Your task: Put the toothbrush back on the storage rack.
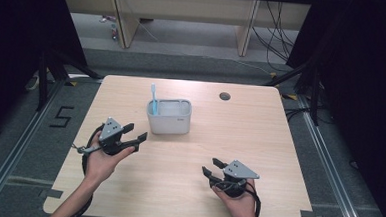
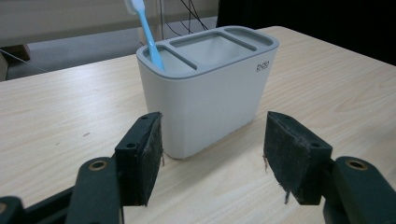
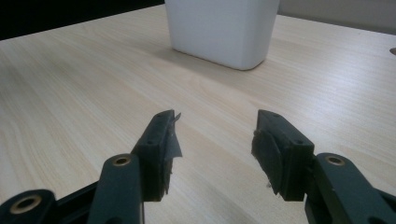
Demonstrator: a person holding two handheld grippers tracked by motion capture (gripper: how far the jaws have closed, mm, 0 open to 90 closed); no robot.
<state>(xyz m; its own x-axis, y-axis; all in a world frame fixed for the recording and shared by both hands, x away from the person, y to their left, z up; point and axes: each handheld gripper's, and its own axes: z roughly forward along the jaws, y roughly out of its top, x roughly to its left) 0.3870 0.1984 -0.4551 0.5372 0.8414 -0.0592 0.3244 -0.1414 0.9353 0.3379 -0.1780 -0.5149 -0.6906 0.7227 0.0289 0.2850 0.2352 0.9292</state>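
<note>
A white rectangular holder [image 1: 169, 117] with several top compartments stands upright near the middle of the table. A light blue toothbrush [image 1: 153, 100] stands in its leftmost slot, head up. In the left gripper view the holder [image 2: 205, 88] is just beyond the jaws, with the toothbrush [image 2: 147, 32] leaning in its narrow end slot. My left gripper [image 1: 135, 136] is open, a little left of the holder, with nothing between its pads. My right gripper [image 1: 212, 168] rests open at the front right, empty. The holder's base [image 3: 222, 32] lies farther off in the right gripper view.
The light wooden table [image 1: 259, 137] has a round cable hole [image 1: 224, 96] at its far right. Dark curtains flank both sides, and cables lie on the floor beyond the far edge.
</note>
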